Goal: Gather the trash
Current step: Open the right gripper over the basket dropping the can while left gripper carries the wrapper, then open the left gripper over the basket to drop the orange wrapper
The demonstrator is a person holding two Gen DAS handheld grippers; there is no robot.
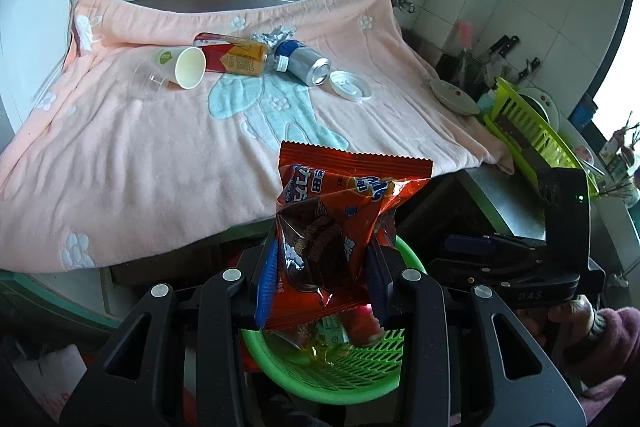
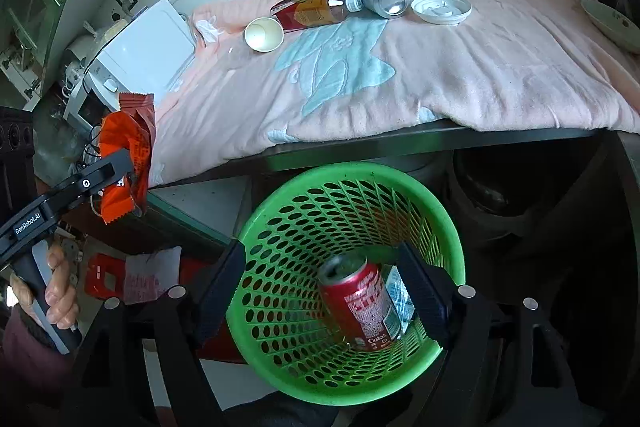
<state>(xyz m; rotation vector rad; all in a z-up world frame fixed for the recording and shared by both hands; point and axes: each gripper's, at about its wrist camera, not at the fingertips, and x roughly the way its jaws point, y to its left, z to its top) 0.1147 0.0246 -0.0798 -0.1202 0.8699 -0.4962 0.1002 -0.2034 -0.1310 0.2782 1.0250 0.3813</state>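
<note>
My left gripper [image 1: 322,267] is shut on an orange snack wrapper [image 1: 340,195], held above the green mesh basket [image 1: 360,367]. From the right wrist view the same wrapper [image 2: 128,147] hangs left of the basket [image 2: 344,169]. My right gripper [image 2: 320,249] stands open over the basket, where a red cola can [image 2: 360,303] and a white packet [image 2: 400,295] lie. On the pink cloth [image 1: 140,155] lie a paper cup [image 1: 186,67], a bottle [image 1: 236,57], a silver can [image 1: 308,65], a plastic lid [image 1: 348,85] and crumpled foil [image 1: 274,37].
A bowl [image 1: 452,95] and a lime dish rack [image 1: 532,135] stand right of the cloth. A white appliance [image 2: 148,43] sits at its left end. The basket stands below the counter's front edge. A red and white packet [image 2: 132,275] lies on the floor.
</note>
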